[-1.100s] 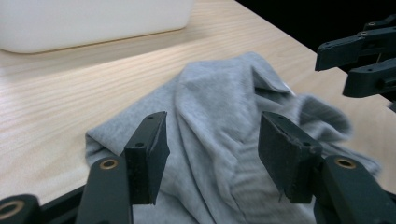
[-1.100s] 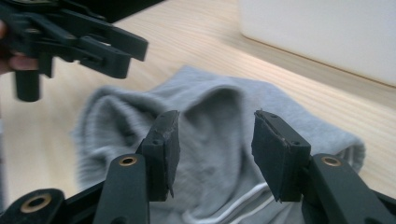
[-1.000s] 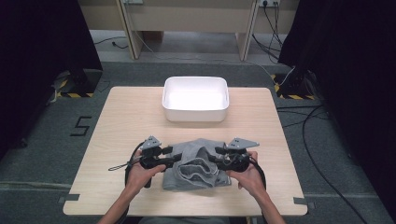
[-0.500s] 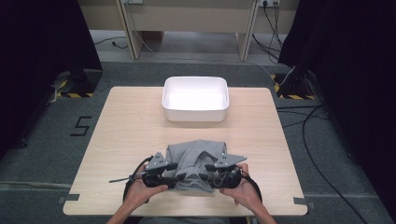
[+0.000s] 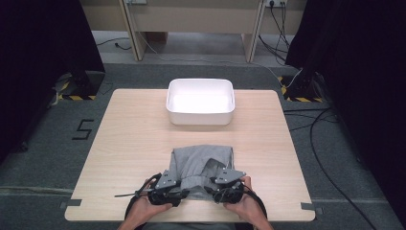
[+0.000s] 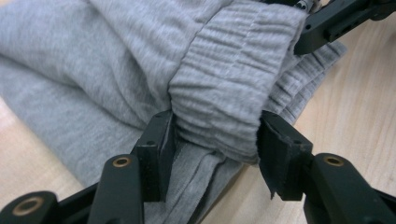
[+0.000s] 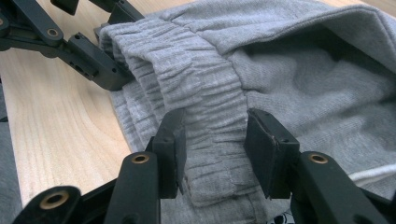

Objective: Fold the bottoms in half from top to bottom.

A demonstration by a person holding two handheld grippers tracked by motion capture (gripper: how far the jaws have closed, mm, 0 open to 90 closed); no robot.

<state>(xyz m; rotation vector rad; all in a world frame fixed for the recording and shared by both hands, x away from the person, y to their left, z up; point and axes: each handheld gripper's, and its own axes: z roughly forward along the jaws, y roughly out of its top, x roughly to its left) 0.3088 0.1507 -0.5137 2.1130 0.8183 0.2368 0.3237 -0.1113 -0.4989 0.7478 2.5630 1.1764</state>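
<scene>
**Sweatpants gripped by the waistband at the near table edge**

Sweatpants [image 5: 201, 165], grey and folded into a rough square, lie on the near half of the wooden table [image 5: 129, 139], just in front of the person. Their ribbed elastic waistband [image 6: 224, 93] faces the near edge and is lifted a little off the layers below.

The left gripper [image 5: 176, 190] sits at the near left corner of the garment, held in the left hand [image 5: 143, 211]. In the left gripper view its two black jaws stand on either side of a thick bunch of the waistband, with the pads pressing into the fabric, so it is clamped on the waistband. The other gripper's jaw shows at the top right of that view, also against the band.

The right gripper [image 5: 221, 189] sits at the near right corner, held in the right hand [image 5: 246, 208]. In the right gripper view the gathered waistband [image 7: 205, 93] runs up between its jaws, and both pads touch the cloth, so it too is clenched on the band. A white drawstring [image 7: 369, 176] shows at the right edge of that view.

Beyond the sweatpants the table is bare wood up to a white rectangular bin [image 5: 200, 115], which stands well apart from the garment, centred near the far edge.
</scene>
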